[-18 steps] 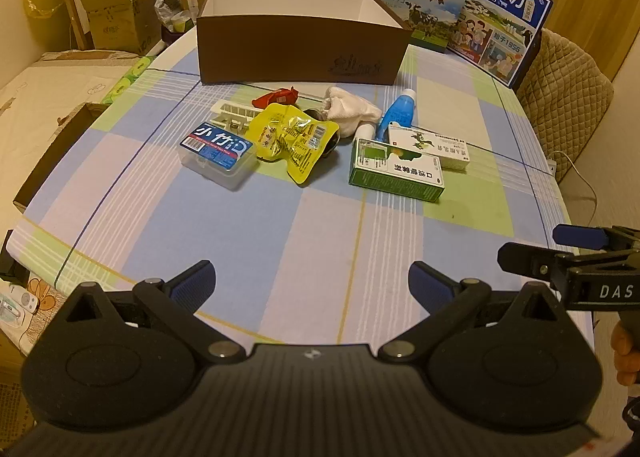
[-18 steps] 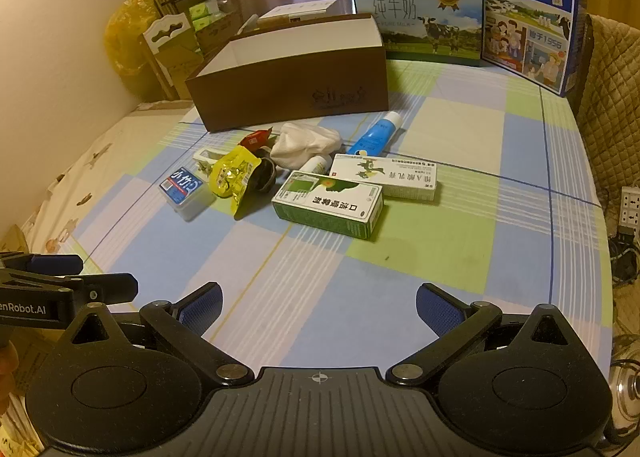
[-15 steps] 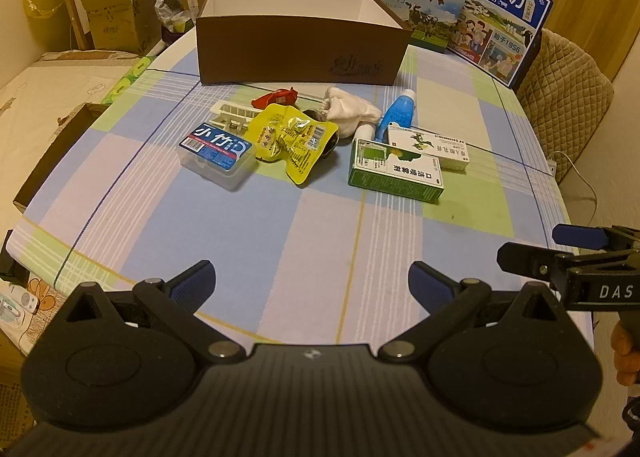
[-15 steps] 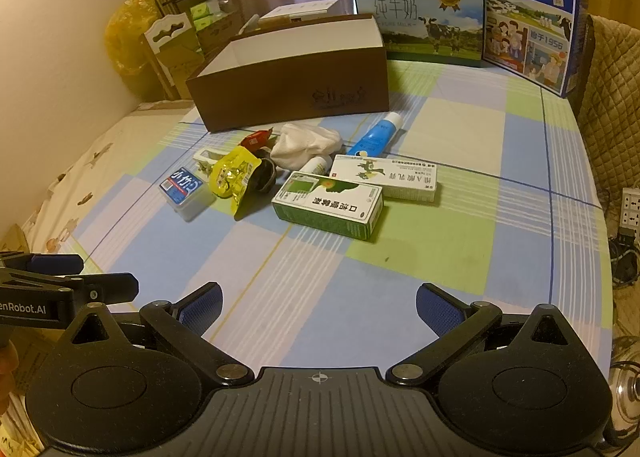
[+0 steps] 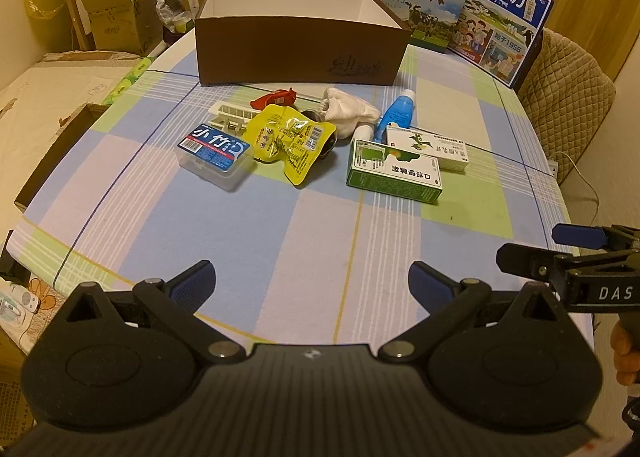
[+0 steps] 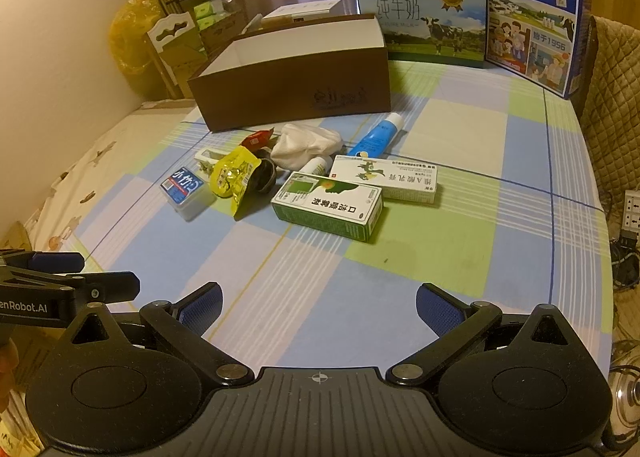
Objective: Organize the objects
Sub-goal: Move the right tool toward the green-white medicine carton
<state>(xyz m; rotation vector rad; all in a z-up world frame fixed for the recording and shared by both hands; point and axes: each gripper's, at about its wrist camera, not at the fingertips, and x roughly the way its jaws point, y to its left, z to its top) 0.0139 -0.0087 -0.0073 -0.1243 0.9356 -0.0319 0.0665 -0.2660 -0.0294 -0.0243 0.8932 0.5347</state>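
Note:
A brown open box (image 5: pixel 296 45) (image 6: pixel 296 93) stands at the back of the checked tablecloth. In front of it lies a cluster: a clear case with a blue label (image 5: pixel 216 155) (image 6: pixel 185 189), a yellow snack bag (image 5: pixel 290 141) (image 6: pixel 234 177), a red packet (image 5: pixel 274 99), a white cloth (image 5: pixel 348 111) (image 6: pixel 306 141), a blue tube (image 5: pixel 398 111) (image 6: pixel 376 135), a green carton (image 5: pixel 394 173) (image 6: pixel 330 205) and a white carton (image 5: pixel 430 147) (image 6: pixel 386 179). My left gripper (image 5: pixel 311 283) and right gripper (image 6: pixel 319 307) hang open over the near edge, both empty, well short of the cluster.
Two milk cartons (image 5: pixel 508 17) (image 6: pixel 532 17) stand behind the box at the back right. A padded chair (image 5: pixel 572 97) is at the right, with cardboard boxes (image 5: pixel 108 13) at the far left. A bare stretch of tablecloth (image 5: pixel 320 233) separates the grippers from the objects.

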